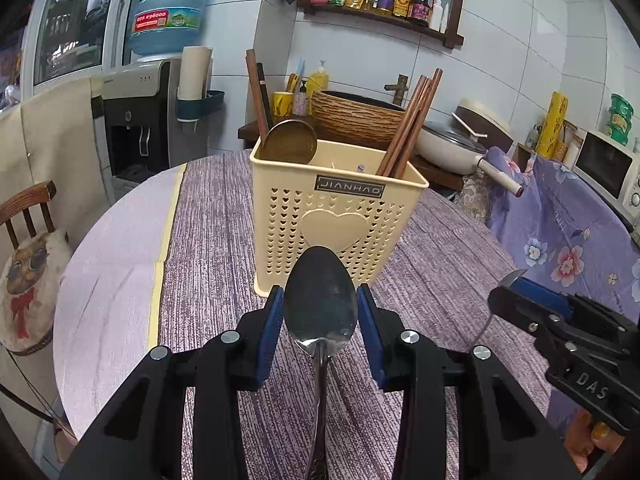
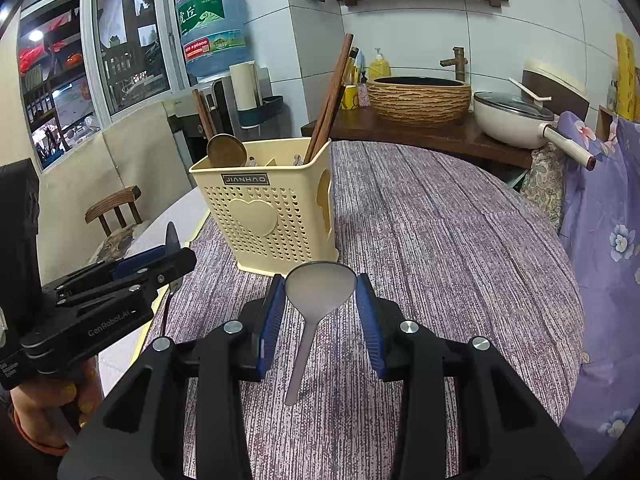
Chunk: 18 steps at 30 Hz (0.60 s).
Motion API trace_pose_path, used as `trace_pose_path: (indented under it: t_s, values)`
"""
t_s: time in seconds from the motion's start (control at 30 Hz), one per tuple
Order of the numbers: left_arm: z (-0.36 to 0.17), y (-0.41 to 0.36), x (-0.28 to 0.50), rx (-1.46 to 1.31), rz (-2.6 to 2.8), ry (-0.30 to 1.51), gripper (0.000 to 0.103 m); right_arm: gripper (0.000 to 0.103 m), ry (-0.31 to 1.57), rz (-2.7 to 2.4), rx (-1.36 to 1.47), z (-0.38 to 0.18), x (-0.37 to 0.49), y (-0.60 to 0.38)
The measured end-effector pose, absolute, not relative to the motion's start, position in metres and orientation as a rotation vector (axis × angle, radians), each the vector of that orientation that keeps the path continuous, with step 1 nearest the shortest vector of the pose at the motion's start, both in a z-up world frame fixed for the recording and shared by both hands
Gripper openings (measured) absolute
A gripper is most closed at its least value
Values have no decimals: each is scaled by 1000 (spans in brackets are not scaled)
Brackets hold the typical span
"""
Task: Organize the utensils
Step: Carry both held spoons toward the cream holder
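Utensils: two spoons in hand, rest already in the cream holder. Holder stands upright on the desk, which wears a purple striped cloth.

Left tool is clenched on a steel spoon: blue pads press the bowl's edges on both sides, bowl tip pointing at the holder's heart emblem, handle running back toward the camera. Spoon is lifted off the desk, just near side of the holder.

Right tool is clenched on a pale matte spoon, pads on either side of the round bowl, handle hanging back and down. It sits near and right of the holder, clear of the desk.

Inside the holder: a brass ladle-type spoon at the far left corner with dark chopsticks behind it; a bundle of brown wooden chopsticks leaning out at the far right. Inner dividers show in the right wrist view; which compartment holds what, can't tell.

Each tool shows in the other's view, a hand on the left one's grip.
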<state>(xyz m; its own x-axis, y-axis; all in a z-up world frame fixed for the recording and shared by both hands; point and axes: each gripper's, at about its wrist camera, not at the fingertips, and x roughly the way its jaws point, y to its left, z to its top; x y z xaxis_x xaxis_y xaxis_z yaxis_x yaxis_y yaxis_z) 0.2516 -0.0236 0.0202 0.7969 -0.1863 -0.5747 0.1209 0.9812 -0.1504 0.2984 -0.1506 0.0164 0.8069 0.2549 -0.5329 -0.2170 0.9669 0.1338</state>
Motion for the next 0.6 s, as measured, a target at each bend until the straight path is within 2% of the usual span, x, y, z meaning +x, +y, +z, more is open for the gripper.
trace_pose_path:
  t_s: [0.6]
  values:
    - [-16,-26,260,-108,-153,689,37,37,571,246,65,14,294,-148]
